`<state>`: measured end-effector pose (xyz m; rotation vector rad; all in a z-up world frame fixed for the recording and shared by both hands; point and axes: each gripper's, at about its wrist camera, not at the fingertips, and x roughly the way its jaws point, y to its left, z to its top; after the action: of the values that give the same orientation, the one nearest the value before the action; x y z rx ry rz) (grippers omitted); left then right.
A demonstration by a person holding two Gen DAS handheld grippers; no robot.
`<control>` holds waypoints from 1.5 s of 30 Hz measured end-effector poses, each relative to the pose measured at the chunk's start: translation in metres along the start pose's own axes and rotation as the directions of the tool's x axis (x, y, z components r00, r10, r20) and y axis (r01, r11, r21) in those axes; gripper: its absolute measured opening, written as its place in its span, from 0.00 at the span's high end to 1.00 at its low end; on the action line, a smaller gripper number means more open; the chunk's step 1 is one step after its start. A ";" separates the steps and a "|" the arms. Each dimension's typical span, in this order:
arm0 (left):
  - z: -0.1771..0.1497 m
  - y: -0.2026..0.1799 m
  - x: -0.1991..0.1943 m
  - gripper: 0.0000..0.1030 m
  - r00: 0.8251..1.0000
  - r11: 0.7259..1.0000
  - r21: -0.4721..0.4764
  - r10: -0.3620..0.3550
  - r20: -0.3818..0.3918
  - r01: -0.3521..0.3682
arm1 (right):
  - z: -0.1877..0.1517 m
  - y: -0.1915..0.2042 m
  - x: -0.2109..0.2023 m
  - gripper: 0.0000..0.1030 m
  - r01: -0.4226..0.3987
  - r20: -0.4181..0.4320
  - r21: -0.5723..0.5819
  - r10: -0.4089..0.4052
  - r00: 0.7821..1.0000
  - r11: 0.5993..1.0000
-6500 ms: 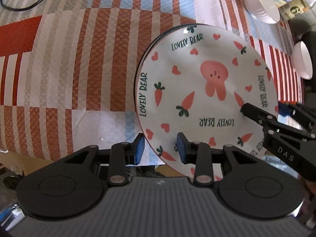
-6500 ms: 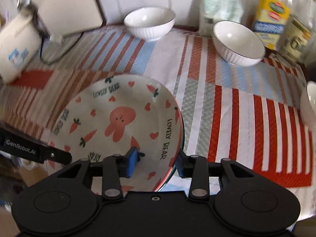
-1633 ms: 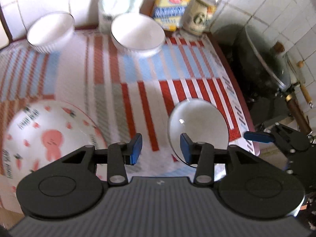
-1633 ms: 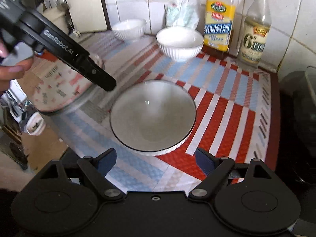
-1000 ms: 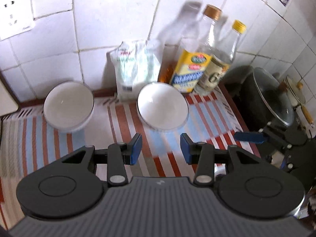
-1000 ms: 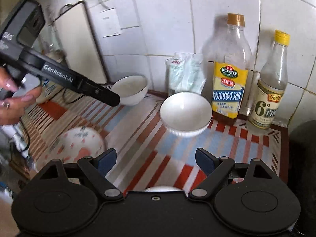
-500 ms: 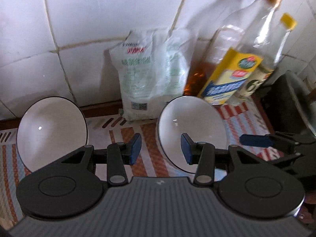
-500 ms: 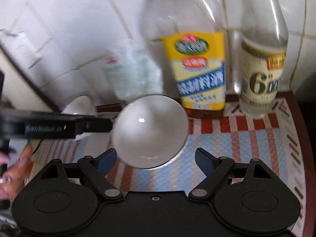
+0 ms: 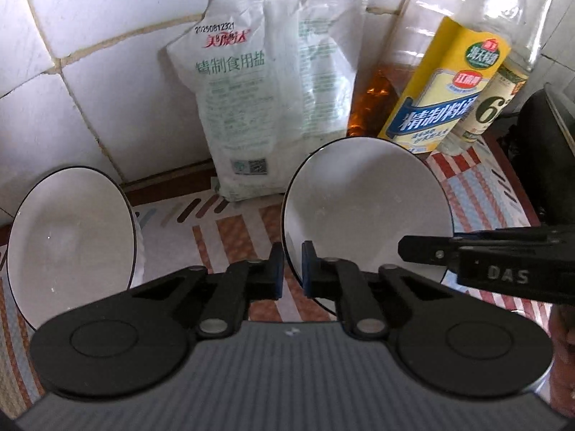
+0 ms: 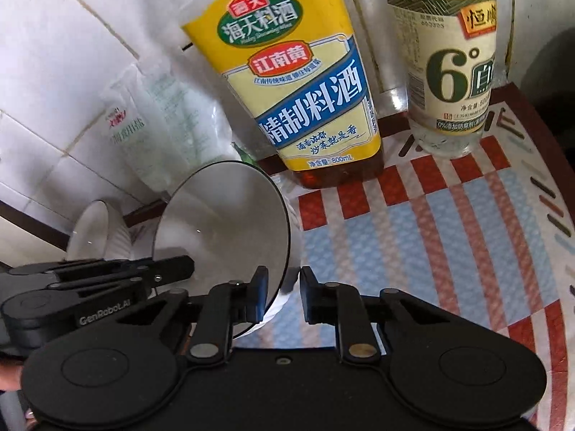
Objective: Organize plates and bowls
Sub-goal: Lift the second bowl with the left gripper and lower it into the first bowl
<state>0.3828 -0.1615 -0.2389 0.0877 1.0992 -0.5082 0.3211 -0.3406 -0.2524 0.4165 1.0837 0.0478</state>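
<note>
Left gripper (image 9: pixel 291 264) and right gripper (image 10: pixel 284 287) have each just closed, pinching opposite rims of the white bowl (image 9: pixel 366 201)

A bowl (image 9: pixel 366 208) sat on the striped mat (image 9: pixel 230 237), and everything else lay around it. In the left wrist view a second bowl (image 9: pixel 68 244) stood well apart to its left on the same mat. A salt bag (image 9: pixel 266 100) leaned on the tiled wall (image 9: pixel 90 54) just behind the bowl, to the left. A cooking wine bottle (image 9: pixel 445 97) stood behind it to the right, with a vinegar bottle (image 9: pixel 503 86) right of that. A dark pot (image 9: pixel 546 143) lay farther right, off the mat.
</note>
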 end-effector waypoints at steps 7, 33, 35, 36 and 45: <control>-0.005 -0.007 -0.021 0.92 1.000 0.999 -0.023 -0.024 0.000 0.024 | -0.010 0.009 -0.012 0.83 0.038 -0.017 0.000 -0.038 0.999 0.999; -0.084 -0.068 -0.176 0.91 0.995 0.988 -0.138 -0.063 0.074 0.073 | -0.078 0.018 -0.165 0.82 -0.035 0.029 -0.102 0.038 0.999 0.994; -0.092 -0.075 -0.183 0.91 0.995 0.986 -0.150 -0.055 0.081 0.067 | -0.085 0.016 -0.174 0.82 -0.039 0.032 -0.101 0.042 0.999 0.994; -0.096 -0.080 -0.185 0.91 0.996 0.988 -0.145 -0.047 0.080 0.058 | -0.088 0.016 -0.177 0.82 -0.040 0.034 -0.098 0.044 0.998 0.994; -0.130 -0.110 -0.183 0.91 0.998 0.982 -0.182 -0.052 0.022 0.055 | -0.117 -0.003 -0.196 0.82 -0.041 0.004 -0.089 0.041 0.999 0.995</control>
<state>0.1630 -0.1534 -0.1205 -0.1070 1.1293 -0.4530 0.1264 -0.3547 -0.1345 0.3583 1.0637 0.1306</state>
